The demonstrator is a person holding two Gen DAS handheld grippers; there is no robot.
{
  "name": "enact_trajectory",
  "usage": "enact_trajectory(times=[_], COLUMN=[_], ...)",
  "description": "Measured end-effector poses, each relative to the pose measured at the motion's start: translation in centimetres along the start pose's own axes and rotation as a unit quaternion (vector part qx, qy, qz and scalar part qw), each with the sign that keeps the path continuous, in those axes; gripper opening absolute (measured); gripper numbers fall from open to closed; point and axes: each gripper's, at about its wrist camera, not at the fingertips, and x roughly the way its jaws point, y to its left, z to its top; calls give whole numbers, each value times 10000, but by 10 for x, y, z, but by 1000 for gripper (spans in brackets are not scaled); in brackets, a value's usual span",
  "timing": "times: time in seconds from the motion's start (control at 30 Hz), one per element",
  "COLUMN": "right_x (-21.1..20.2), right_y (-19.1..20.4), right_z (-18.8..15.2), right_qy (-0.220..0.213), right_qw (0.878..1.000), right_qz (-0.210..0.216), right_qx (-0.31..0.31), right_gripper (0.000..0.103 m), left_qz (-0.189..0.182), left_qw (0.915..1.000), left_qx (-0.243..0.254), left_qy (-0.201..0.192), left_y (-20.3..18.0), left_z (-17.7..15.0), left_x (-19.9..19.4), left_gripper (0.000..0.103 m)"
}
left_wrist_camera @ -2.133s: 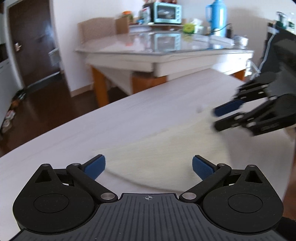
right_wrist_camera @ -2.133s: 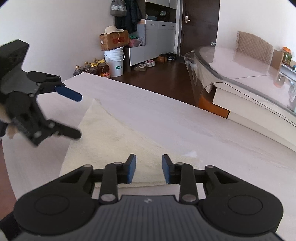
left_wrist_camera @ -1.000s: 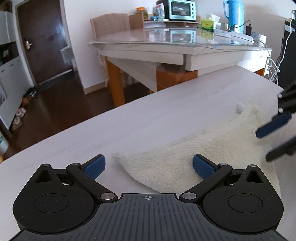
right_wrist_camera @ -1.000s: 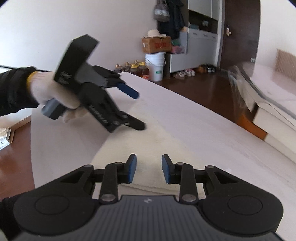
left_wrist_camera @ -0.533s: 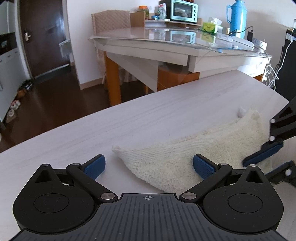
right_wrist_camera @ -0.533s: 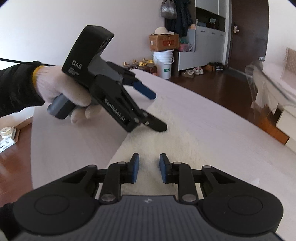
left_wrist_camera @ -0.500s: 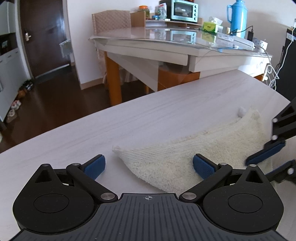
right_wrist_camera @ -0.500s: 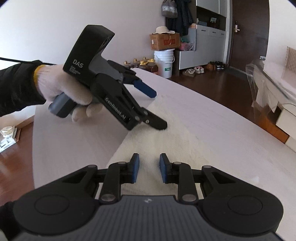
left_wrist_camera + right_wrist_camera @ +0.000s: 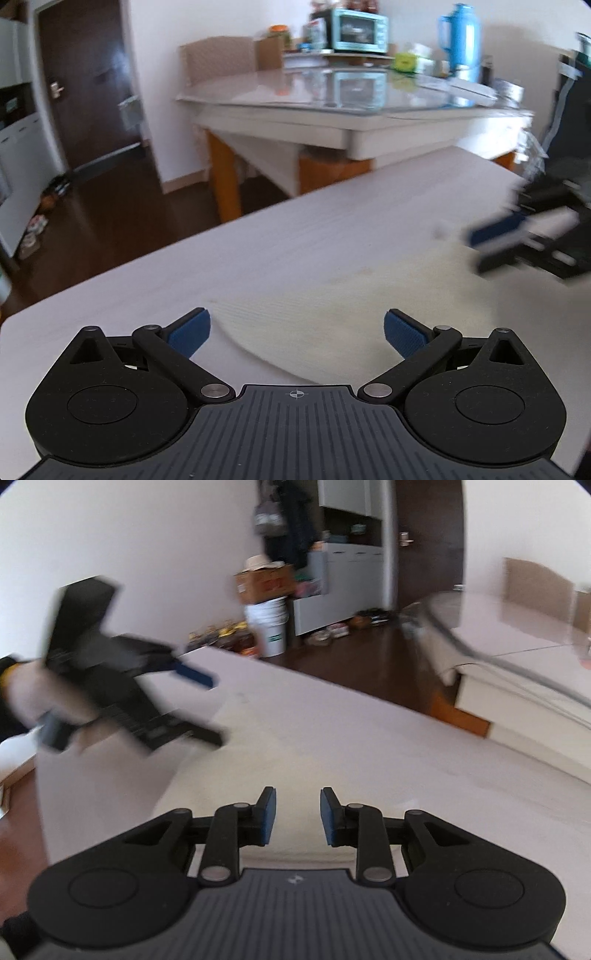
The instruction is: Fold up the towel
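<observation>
Probably soft and limp, the towel (image 9: 332, 295) lay on the worktop (image 9: 295, 240); best pinched at a corner. Left tool (image 9: 297, 332) gaped wide, right tool (image 9: 297, 814) narrowly parted, both empty.

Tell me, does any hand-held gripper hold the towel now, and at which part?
Neither. The left hand-held gripper and the right hand-held gripper are both open above the towel, with nothing between the fingers.

Towel (image 9: 369, 295) on table (image 9: 295, 251) (seemingly flat), between grippers.

Black hand-held gripper (image 9: 295, 334), blue pads (image 9: 190, 332); seemingly white glove (image 9: 33, 690).
</observation>
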Motion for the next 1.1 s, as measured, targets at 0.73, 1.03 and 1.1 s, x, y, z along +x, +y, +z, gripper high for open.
enact_trajectory(times=[0.73,1.03,1.1], right_x=[2,16,16], right_y=[-28,-32,-30], right_z=[-4,-8,-7], right_qy=[20,180,235], right_qw=[9959,9949,9944], right_qz=[-895,-991,-1015], right_qx=[96,-64,-188], right_gripper=[29,29,29], left_qz=[227,667,765], left_qw=[9996,9973,9965], left_qx=[-126,-298,-337], left_qy=[-130,29,65], left_y=[8,23,27], left_z=[6,5,5], left_x=[13,30,34], left_gripper=[103,103,103])
